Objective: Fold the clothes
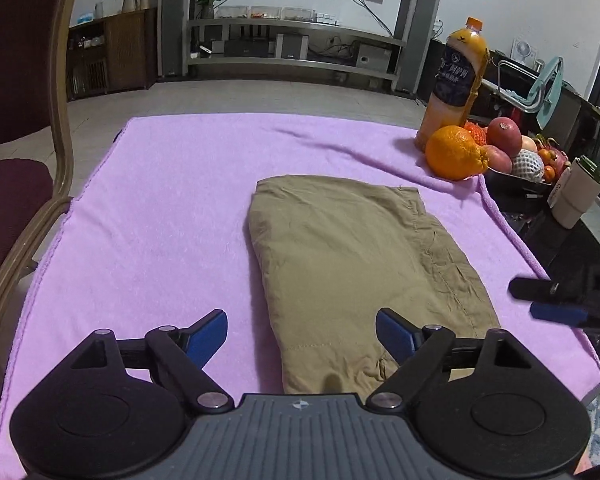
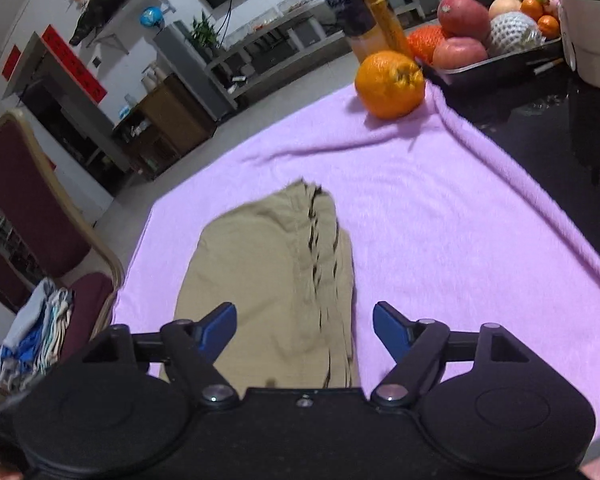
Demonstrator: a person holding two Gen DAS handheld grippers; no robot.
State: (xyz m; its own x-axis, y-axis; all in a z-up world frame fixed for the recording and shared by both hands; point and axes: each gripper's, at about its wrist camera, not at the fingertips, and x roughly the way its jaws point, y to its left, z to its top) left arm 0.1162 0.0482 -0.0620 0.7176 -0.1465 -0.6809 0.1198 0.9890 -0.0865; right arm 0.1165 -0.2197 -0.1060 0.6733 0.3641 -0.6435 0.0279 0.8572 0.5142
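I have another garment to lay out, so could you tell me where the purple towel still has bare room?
The widest free patch is left of the khaki garment, running to the purple towel's chair-side edge. Another strip lies beyond it, toward the far edge. The far right corner is crowded: the orange, juice bottle and fruit tray.

trousers (image 1: 352,256) on towel (image 1: 160,216), mid-table | orange (image 1: 456,152) at towel's far right corner | bottle (image 1: 456,80) behind orange | fruit tray (image 1: 516,184) right of orange | chair (image 1: 24,120) left of table
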